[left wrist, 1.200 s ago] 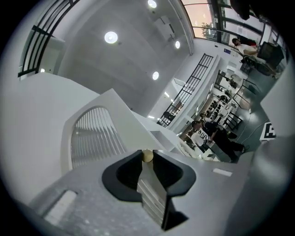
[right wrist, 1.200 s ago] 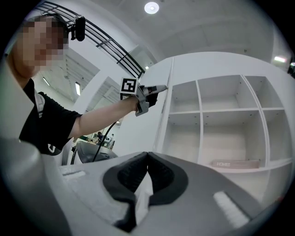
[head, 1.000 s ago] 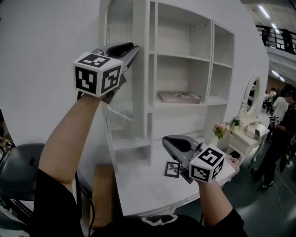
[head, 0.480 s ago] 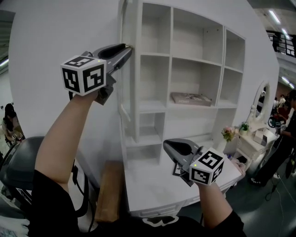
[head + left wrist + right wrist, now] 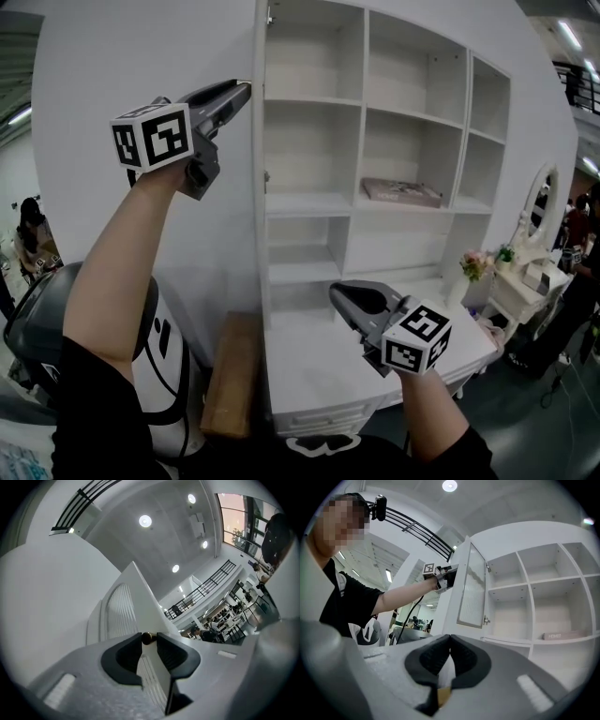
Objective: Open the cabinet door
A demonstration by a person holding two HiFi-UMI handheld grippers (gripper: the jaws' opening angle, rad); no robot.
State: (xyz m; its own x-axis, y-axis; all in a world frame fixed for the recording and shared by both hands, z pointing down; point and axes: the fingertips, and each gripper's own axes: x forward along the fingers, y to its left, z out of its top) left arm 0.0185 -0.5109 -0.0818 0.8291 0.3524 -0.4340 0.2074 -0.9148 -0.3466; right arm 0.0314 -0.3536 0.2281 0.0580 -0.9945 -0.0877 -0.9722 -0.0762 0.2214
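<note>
The left claw (image 5: 246, 86) (image 5: 149, 637) is seen closed on a small dark round knob (image 5: 146, 638), which is pinched between the two jaw tips. The jaws have just been opening a little, yet the knob is touched on both sides.

The knob is carried on the free edge of a white cabinet door with a ribbed glass panel (image 5: 259, 150) (image 5: 123, 613) (image 5: 471, 585). That edge is seen running down between the jaws below the knob. The door is swung wide open. It is presented edge-on to the head view and stands out from the left side of a tall white open-shelved cabinet (image 5: 412, 131) (image 5: 534, 588).

The right claw (image 5: 339, 290) (image 5: 450, 637) is held with its jaws brought together at the tips, and nothing is gripped between them. It is kept low over a white table (image 5: 309, 384) set against the foot of the cabinet, well apart from the door.

A flat pinkish book (image 5: 401, 191) (image 5: 560, 635) is laid on one of the middle shelves. A brown wooden board (image 5: 230, 375) is seen just beside the table's left edge.
</note>
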